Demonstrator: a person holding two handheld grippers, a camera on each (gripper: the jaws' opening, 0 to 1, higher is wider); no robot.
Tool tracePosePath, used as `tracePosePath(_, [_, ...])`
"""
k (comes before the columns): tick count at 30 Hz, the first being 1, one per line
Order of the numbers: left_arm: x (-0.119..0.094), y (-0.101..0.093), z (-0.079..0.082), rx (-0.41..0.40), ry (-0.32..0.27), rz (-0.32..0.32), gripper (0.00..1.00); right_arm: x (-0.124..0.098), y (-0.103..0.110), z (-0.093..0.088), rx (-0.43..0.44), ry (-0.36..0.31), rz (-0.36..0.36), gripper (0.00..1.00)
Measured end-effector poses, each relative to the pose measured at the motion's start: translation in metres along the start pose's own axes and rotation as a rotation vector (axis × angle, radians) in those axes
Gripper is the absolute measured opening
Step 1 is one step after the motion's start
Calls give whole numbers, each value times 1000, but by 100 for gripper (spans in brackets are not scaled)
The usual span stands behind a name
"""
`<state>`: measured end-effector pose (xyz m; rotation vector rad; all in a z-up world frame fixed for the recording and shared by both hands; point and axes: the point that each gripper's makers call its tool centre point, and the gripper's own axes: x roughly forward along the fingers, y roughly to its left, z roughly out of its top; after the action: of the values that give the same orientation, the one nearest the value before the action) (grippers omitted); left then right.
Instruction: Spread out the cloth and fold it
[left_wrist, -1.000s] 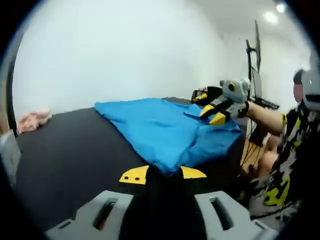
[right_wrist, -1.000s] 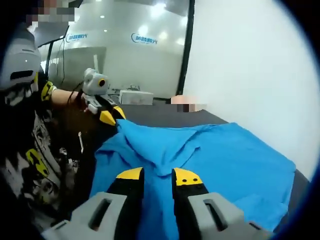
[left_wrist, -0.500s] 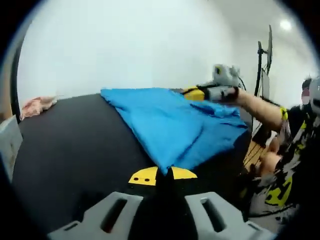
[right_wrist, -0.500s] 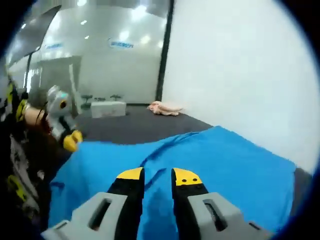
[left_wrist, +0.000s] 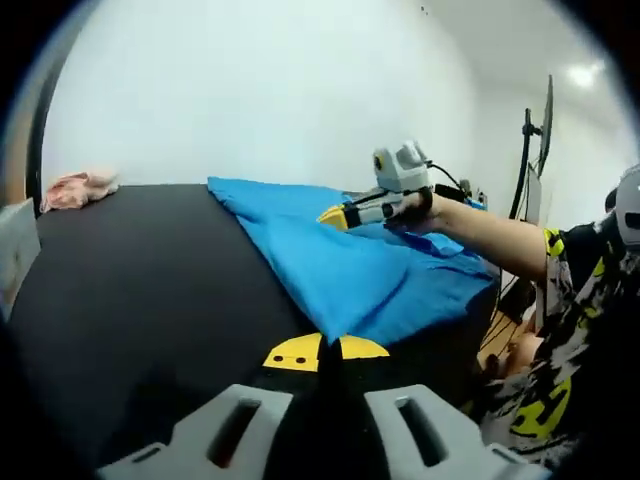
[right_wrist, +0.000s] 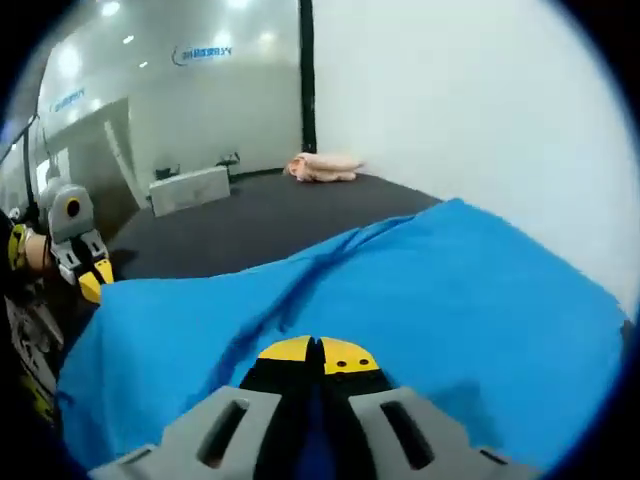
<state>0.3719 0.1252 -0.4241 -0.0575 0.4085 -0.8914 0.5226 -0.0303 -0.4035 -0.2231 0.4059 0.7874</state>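
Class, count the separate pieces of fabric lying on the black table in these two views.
2. The blue cloth spreads across the near side of the table; a small pink cloth lies bunched at the far edge by the wall. Others may be hidden.

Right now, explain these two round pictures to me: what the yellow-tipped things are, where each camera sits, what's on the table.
A person holds a handheld two-jaw gripper in each hand; a fisheye camera rides on each, looking along its jaws. In the left gripper view, the left gripper is shut on the near corner of the blue cloth, which lies on the black table. The right gripper reaches in over the cloth from the right. In the right gripper view, that gripper looks shut on the cloth; the left one shows at the cloth's left edge. A pink bundle and a grey box sit at the far end.
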Motion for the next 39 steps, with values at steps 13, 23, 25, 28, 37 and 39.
tracePosePath(13, [-5,-3,-2,-5,-28,9,2,-14,-18,-12,-56,2,-44,1])
tracePosePath(23, [-19,11,3,-13,-59,28,9,-52,-40,8,-51,-112,-195,4])
tracePosePath(25, [-21,13,15,34,-92,45,17,-72,-37,15,-31,-139,-190,4])
tracePosePath(28, [-21,19,49,28,-217,72,16,-93,-2,31,27,-250,-96,4])
tracePosePath(37, [37,16,7,50,111,58,2,-69,105,-67,-175,60,85,2])
tracePosePath(39, [37,4,16,14,-9,69,1,-78,111,-53,-144,-56,101,0])
